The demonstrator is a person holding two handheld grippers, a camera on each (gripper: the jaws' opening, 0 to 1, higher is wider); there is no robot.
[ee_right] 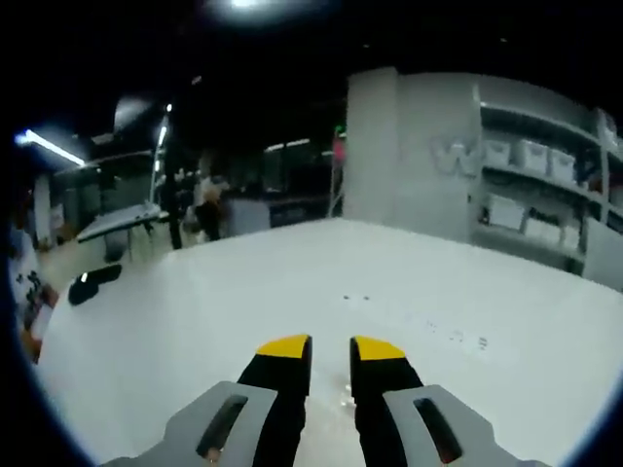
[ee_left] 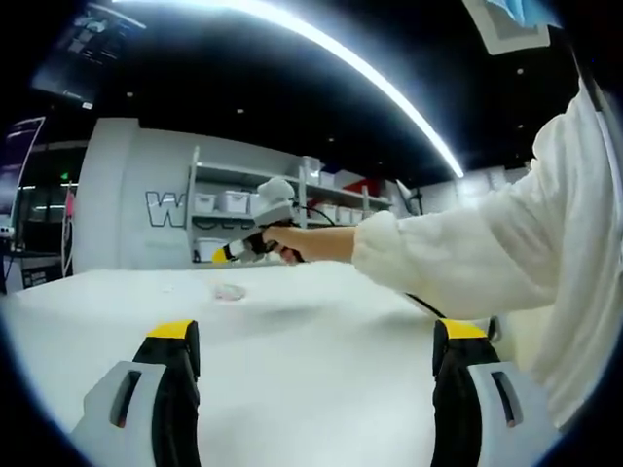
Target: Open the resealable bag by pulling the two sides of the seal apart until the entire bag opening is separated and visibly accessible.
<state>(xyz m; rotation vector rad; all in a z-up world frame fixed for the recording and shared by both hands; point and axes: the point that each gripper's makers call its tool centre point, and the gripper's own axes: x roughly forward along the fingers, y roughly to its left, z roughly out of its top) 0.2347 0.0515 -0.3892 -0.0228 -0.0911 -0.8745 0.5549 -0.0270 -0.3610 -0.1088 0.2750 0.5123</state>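
My left claw (ee_left: 316, 336) hangs released, its two yellow-tipped jaws wide apart above the near part of the white worktop (ee_left: 321, 389). Past it, toward the worktop's far edge, a small clear thing lies flat on the surface, which I take to be the resealable bag (ee_left: 229, 291), though it is too faint to be sure. Just above and beyond that spot my right hand (ee_left: 284, 241) reaches in from the right, a white sleeve (ee_left: 458, 248) behind it, carrying the right claw with its yellow tip pointing down at the worktop.

In the right gripper view, my right claw (ee_right: 331, 352) has its jaws drawn close, only a narrow gap between the yellow tips. Something clear and glinting sits low in that gap; I cannot tell whether the jaws actually pinch it. Beyond, the worktop runs bare to its far edge. Farther off stand shelves with white bins (ee_right: 531, 156) against a grey wall, and people (ee_right: 206, 199) in the dim background.
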